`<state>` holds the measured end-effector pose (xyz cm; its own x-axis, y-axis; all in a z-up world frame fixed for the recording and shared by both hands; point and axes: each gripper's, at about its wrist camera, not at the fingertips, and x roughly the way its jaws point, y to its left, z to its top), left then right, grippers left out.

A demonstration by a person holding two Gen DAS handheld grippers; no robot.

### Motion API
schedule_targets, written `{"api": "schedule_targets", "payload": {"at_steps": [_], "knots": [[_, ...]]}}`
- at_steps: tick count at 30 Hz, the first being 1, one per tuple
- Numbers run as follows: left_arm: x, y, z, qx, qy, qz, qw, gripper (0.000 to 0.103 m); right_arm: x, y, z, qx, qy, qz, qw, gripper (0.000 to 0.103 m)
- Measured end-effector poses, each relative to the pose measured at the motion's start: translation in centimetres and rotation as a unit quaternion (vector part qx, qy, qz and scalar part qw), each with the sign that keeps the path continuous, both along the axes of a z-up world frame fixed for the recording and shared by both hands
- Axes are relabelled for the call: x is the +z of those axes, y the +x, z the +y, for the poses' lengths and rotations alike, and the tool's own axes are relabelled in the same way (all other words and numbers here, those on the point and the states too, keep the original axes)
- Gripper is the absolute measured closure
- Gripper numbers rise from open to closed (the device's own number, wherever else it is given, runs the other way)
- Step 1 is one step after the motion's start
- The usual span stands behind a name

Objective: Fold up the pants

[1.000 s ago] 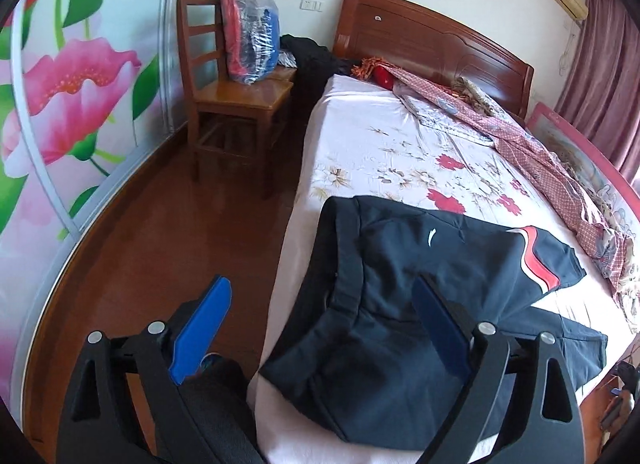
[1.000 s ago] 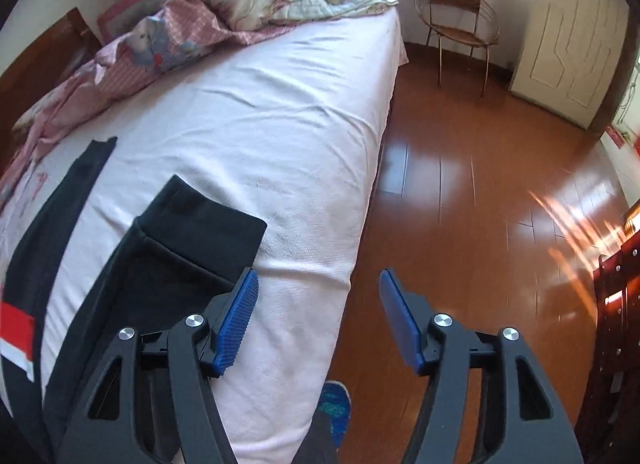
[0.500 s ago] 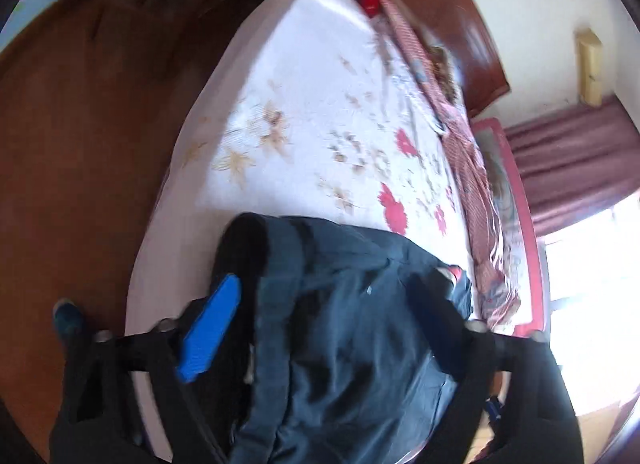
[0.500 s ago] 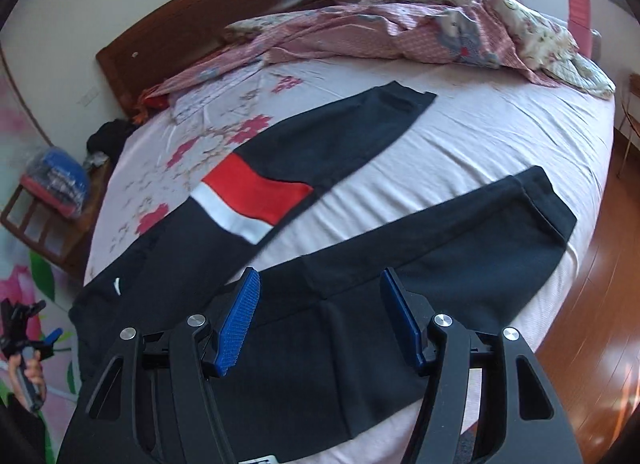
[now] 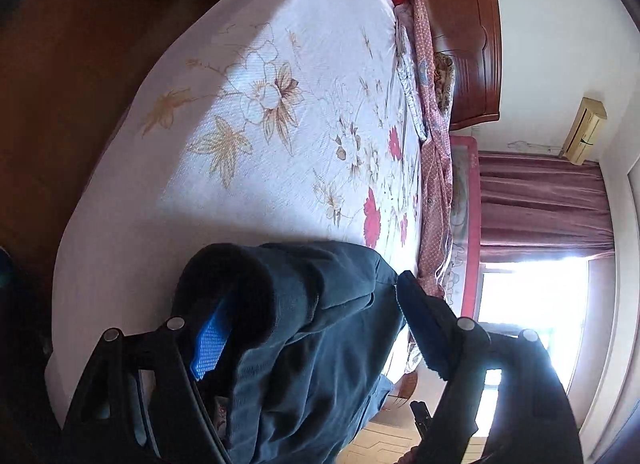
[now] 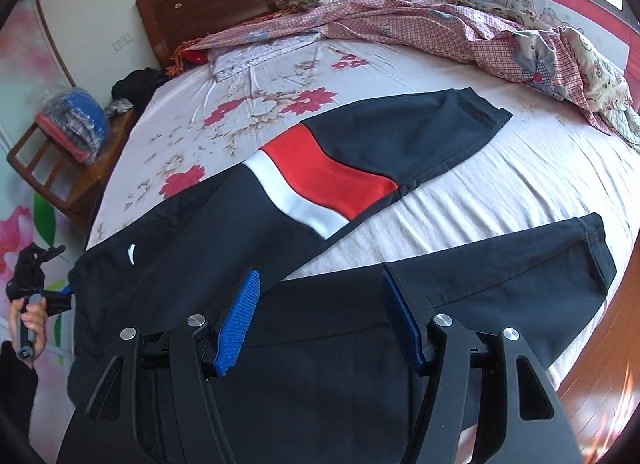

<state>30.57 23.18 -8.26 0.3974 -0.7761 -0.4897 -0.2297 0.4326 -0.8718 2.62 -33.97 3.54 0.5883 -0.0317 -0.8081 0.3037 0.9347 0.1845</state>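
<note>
1. Since the earlier frames both grippers have swung from the bed's edge and the floor onto the pants (image 6: 208,232), which lie spread on the bed (image 6: 500,184), waist toward the chair side and two legs splayed toward the far corner.

2. Left wrist view: the left gripper (image 5: 308,324) has rolled over and dropped to the waistband (image 5: 240,276). Its jaws have just been closing and stand fairly wide, with a raised bunch of dark cloth between them. The blue pad (image 5: 210,338) sits under the lifted band; whether the far finger presses on the cloth I cannot tell, so a firm grip is not certain. Flowered sheet (image 5: 260,112) fills the view beyond.

3. Right wrist view: the right gripper (image 6: 320,312) points steeply down over the near leg (image 6: 500,284), jaws moderately apart and holding nothing; cloth shows below the gap, untouched as far as I can see. The far leg, with its red and white band (image 6: 320,188), lies flat. At left a hand (image 6: 28,320) holds the other gripper's handle by the waist.

4. Handling, as I judge it: soft knit, light, limp, likely to sag and drag on the sheet. The ribbed waistband and the hems are thicker and give the surest bite; a pinch mid-leg would gather only one layer.
</note>
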Motion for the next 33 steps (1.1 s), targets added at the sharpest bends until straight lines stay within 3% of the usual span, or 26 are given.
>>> {"api": "schedule_targets", "payload": {"at_steps": [3, 4, 5, 10, 13, 14, 16, 19, 22, 25, 29, 31, 32, 33], "knots": [[-0.7, 0.4, 0.2, 0.030, -0.002, 0.008, 0.9995, 0.044, -0.5, 0.6, 0.5, 0.014, 0.014, -0.001, 1.000, 0.041], [-0.8, 0.4, 0.4, 0.042, 0.000, 0.008, 0.9991, 0.064, -0.6, 0.8, 0.5, 0.017, 0.015, 0.000, 1.000, 0.041], [-0.8, 0.4, 0.7, 0.052, 0.006, 0.007, 0.9986, 0.092, -0.8, 1.2, 0.4, 0.020, 0.017, 0.001, 1.000, 0.041], [0.4, -2.0, 1.5, 0.106, -0.060, -0.043, 0.9917, 0.098, -0.5, 4.7, -2.5, 0.006, 0.008, 0.012, 1.000, 0.041], [1.7, -3.9, 1.1, 0.110, -0.111, -0.065, 0.9856, 0.098, -0.1, 9.4, -5.7, -0.010, 0.036, 0.026, 0.999, 0.041], [2.2, -4.5, 0.8, 0.108, -0.128, -0.073, 0.9832, 0.098, -0.2, 11.2, -6.7, -0.016, 0.044, 0.038, 0.998, 0.031], [3.3, -4.8, 0.4, 0.101, -0.148, -0.081, 0.9803, 0.098, -0.3, 15.0, -8.7, -0.043, 0.068, 0.049, 0.996, 0.028], [4.2, -5.3, 0.2, 0.099, -0.189, -0.091, 0.9727, 0.098, -1.6, 20.5, -10.6, -0.065, 0.132, 0.078, 0.986, 0.027], [4.2, -5.7, 0.2, 0.094, -0.227, -0.090, 0.9652, 0.098, -4.9, 24.0, -12.3, -0.130, 0.218, 0.122, 0.959, 0.027], [4.0, -6.0, -0.5, 0.080, -0.237, -0.088, 0.9642, 0.098, -7.7, 26.7, -12.2, -0.168, 0.210, 0.173, 0.948, 0.027], [4.1, -7.0, 0.1, 0.074, -0.243, -0.090, 0.9630, 0.098, -9.3, 28.9, -12.3, -0.202, 0.218, 0.171, 0.940, 0.028], [4.5, -7.3, 0.3, 0.066, -0.240, -0.096, 0.9638, 0.098, -9.4, 29.9, -12.2, -0.194, 0.205, 0.172, 0.944, 0.056], [4.6, -7.2, 0.4, 0.066, -0.236, -0.097, 0.9646, 0.098, -9.2, 30.0, -12.1, -0.192, 0.188, 0.177, 0.947, 0.088], [4.6, -7.2, 0.6, 0.066, -0.236, -0.095, 0.9649, 0.098, -9.2, 30.0, -12.4, -0.186, 0.197, 0.169, 0.948, 0.098]]}}
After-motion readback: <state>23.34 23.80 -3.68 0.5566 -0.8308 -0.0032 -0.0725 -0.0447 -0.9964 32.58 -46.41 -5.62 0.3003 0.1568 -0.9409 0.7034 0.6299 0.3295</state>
